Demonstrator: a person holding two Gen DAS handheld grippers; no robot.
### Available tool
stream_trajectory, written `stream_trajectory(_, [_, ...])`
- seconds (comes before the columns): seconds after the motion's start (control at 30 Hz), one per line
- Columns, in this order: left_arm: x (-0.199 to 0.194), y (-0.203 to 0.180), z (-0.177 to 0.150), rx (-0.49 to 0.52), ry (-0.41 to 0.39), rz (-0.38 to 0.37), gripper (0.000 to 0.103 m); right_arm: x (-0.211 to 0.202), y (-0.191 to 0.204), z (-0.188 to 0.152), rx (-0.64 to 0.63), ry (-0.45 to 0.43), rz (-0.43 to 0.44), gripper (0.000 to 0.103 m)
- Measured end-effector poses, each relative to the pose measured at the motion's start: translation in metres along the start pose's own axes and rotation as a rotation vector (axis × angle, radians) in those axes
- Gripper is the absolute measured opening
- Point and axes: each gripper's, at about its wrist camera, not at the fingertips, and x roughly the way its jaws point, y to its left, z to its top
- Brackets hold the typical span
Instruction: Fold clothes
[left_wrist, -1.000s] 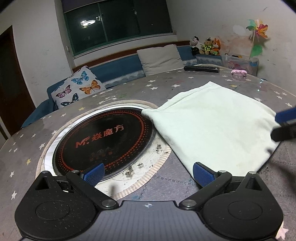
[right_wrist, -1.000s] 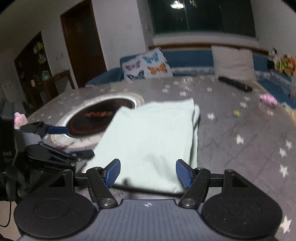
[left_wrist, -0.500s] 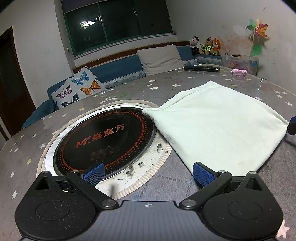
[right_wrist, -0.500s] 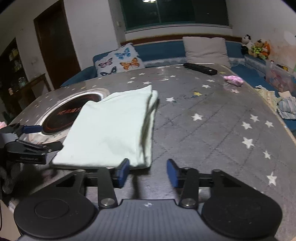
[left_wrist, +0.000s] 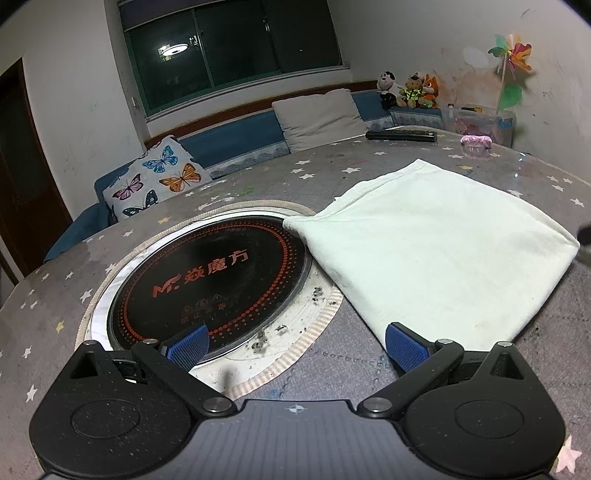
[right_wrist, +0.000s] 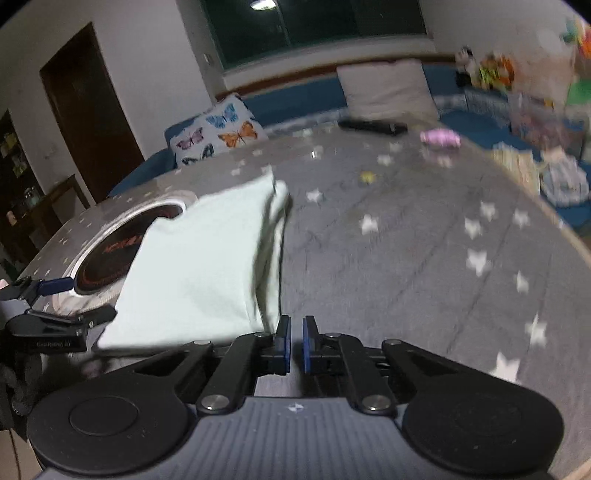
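A pale green folded garment (left_wrist: 436, 243) lies flat on the grey star-patterned table (left_wrist: 258, 181), one corner overlapping the round black hotplate (left_wrist: 207, 280). My left gripper (left_wrist: 295, 345) is open and empty, low over the table just in front of the garment's near edge. In the right wrist view the garment (right_wrist: 207, 262) lies to the left. My right gripper (right_wrist: 294, 343) is nearly shut on nothing, just right of the garment's near right corner. The left gripper also shows in the right wrist view (right_wrist: 62, 306), at the garment's left edge.
A black remote (left_wrist: 400, 135) and a small pink object (left_wrist: 476, 140) lie at the table's far side. A sofa with a butterfly cushion (left_wrist: 155, 181) and a grey pillow (left_wrist: 319, 118) stands behind. Plush toys and a clear box sit at the back right.
My right gripper has closed from open to nearly shut and swung right, off the garment's near edge. The left gripper has stayed put and open. The garment has not moved.
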Motion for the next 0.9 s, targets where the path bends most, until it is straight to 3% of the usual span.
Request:
stream_trajectory(0.1, [-0.001,0.0,0.0,-0.002,0.002,0.002,0.103,0.0,0.016,0.013,-0.045,-0.05,0.041,0.011])
stream_trajectory(0.33, [0.001,0.0,0.0,-0.01,0.006,-0.001,0.103,0.033,0.041,0.029,-0.097,-0.049,0.111,0.011])
stream_trajectory(0.47, [0.002,0.001,0.0,-0.017,0.007,-0.007,0.103,0.054,0.035,0.025,-0.07,-0.004,0.082,0.01])
stream_trajectory(0.7, [0.004,0.001,0.001,-0.02,0.009,-0.009,0.103,0.052,0.041,0.047,-0.099,-0.049,0.065,0.011])
stream_trajectory(0.9, [0.003,0.002,0.001,-0.024,0.011,-0.01,0.103,0.083,0.045,0.067,-0.088,-0.027,0.08,0.013])
